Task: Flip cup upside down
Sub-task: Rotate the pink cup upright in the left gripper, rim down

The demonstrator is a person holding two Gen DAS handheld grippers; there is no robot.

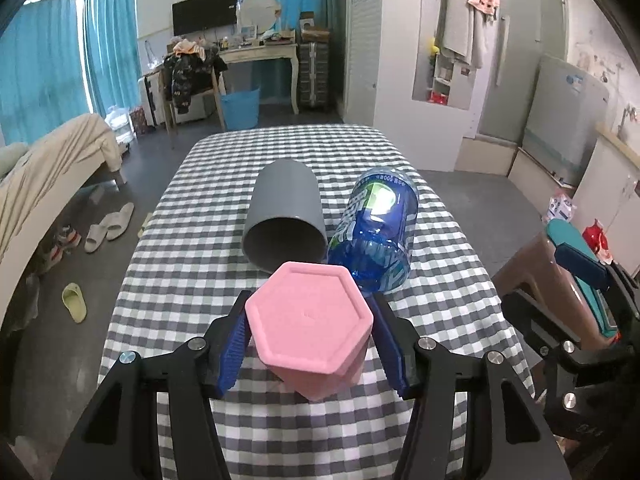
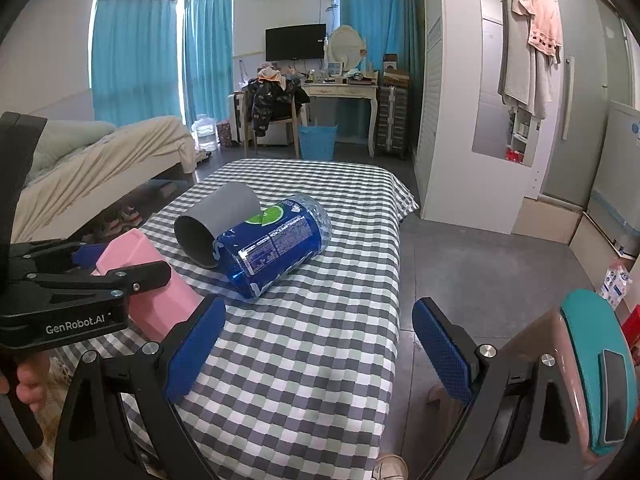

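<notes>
A pink hexagonal cup (image 1: 310,330) sits between the blue pads of my left gripper (image 1: 308,344), its flat bottom facing the camera and tilted up; the left pad touches it, the right pad stands a little off. In the right wrist view the cup (image 2: 154,292) slants over the checked tablecloth (image 2: 304,352) in the left gripper (image 2: 104,276). My right gripper (image 2: 316,352) is open and empty over the table's near right edge.
A grey cup (image 1: 286,216) lies on its side with its mouth toward me, beside a blue plastic bottle (image 1: 376,232) also on its side. A brown stool with a teal object (image 2: 600,368) stands right of the table. A bed (image 2: 100,168) is to the left.
</notes>
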